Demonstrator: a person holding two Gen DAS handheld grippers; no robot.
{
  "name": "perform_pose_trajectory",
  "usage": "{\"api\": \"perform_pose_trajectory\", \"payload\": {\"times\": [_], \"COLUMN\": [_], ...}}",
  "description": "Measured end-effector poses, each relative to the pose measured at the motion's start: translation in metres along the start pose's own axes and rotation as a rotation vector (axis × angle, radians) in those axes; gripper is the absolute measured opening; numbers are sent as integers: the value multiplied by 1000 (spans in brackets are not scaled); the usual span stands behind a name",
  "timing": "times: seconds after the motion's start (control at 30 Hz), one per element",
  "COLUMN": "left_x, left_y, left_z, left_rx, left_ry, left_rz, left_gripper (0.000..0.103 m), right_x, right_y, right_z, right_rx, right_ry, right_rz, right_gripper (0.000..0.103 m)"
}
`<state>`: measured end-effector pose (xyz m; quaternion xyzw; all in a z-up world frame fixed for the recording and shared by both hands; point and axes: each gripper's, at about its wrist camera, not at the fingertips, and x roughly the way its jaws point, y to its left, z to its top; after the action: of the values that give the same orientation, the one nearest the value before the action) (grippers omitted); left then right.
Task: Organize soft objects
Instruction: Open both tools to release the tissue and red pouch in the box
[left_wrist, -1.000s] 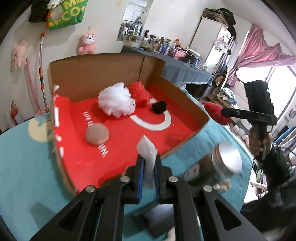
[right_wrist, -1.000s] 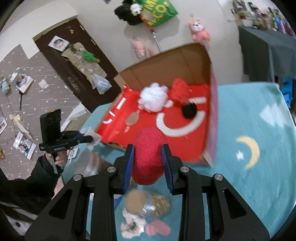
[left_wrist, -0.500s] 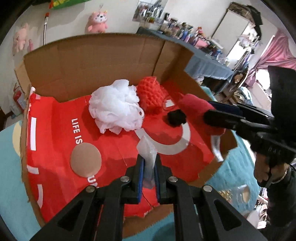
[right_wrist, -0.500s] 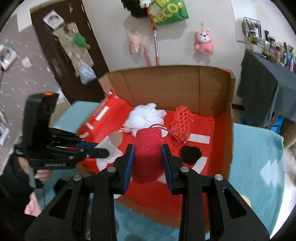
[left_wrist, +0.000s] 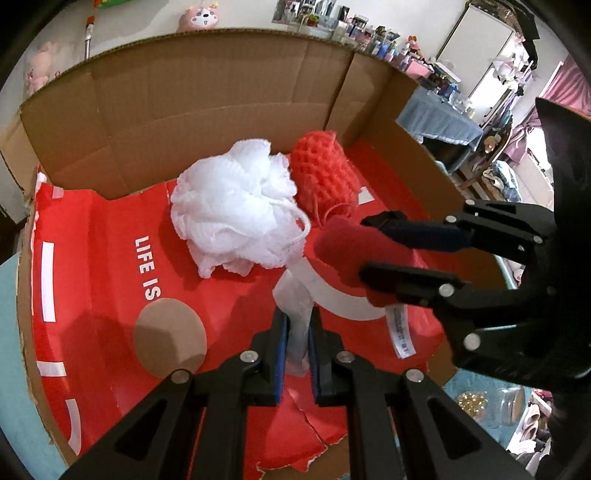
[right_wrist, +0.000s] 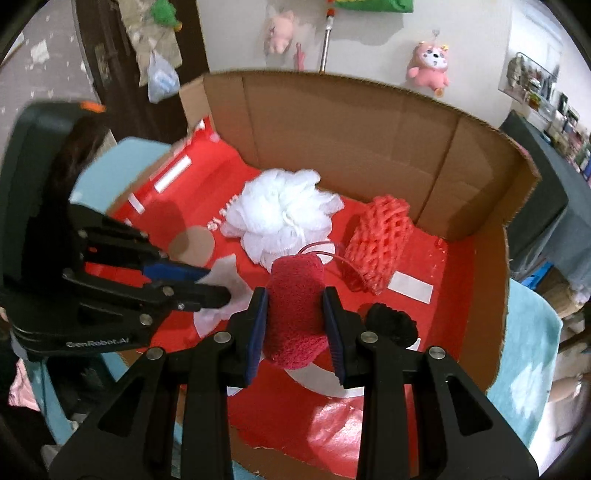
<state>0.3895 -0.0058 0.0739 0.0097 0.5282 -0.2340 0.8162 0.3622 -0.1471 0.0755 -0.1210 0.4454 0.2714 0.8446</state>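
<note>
Both grippers hang over an open cardboard box (left_wrist: 207, 96) (right_wrist: 373, 122) with a red floor. My left gripper (left_wrist: 296, 325) (right_wrist: 218, 286) is shut on a thin white cloth (left_wrist: 295, 295) (right_wrist: 225, 275). My right gripper (right_wrist: 295, 317) (left_wrist: 364, 245) is shut on a rolled dark red towel (right_wrist: 293, 310) (left_wrist: 347, 251) with a white tag. Inside the box lie a white mesh pouf (left_wrist: 236, 206) (right_wrist: 280, 212), an orange-red net sponge (left_wrist: 323, 173) (right_wrist: 380, 236) and a black fuzzy ball (right_wrist: 391, 323). The two grippers sit close together above the box floor.
The box rests on a teal cloth with moon and cloud prints (right_wrist: 532, 362). A glass jar (left_wrist: 509, 404) lies on the cloth outside the box's near right corner. High cardboard walls close the far side; the near side is low and torn.
Both grippers have moved from outside the box to above its floor, each still holding its item. The right gripper has come in beside the left one.
</note>
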Motion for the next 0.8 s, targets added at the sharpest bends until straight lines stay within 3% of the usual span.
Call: {"api": "perform_pose_trajectory", "payload": {"times": [0.23,0.47,0.63,0.8], "left_x": [7,4,4,2], "left_y": [8,10,10,12], "left_z": [-1,-3,-1,-2], "left_rx": [-27,-28,-39,-53], "left_ry": [20,19,18,9], "left_rz": [15,18,27,31], "left_gripper": [11,12,31,39], "right_x": [26,31,36,42], "right_y": [7,7,6,7], "right_z": [-1,-3,-1,3], "right_rx": [-47,-45,-34,-29], "right_ry": [90,114,128,136], "right_rz": [-30,-32,-37,-42], "right_gripper": [29,31,32,35]}}
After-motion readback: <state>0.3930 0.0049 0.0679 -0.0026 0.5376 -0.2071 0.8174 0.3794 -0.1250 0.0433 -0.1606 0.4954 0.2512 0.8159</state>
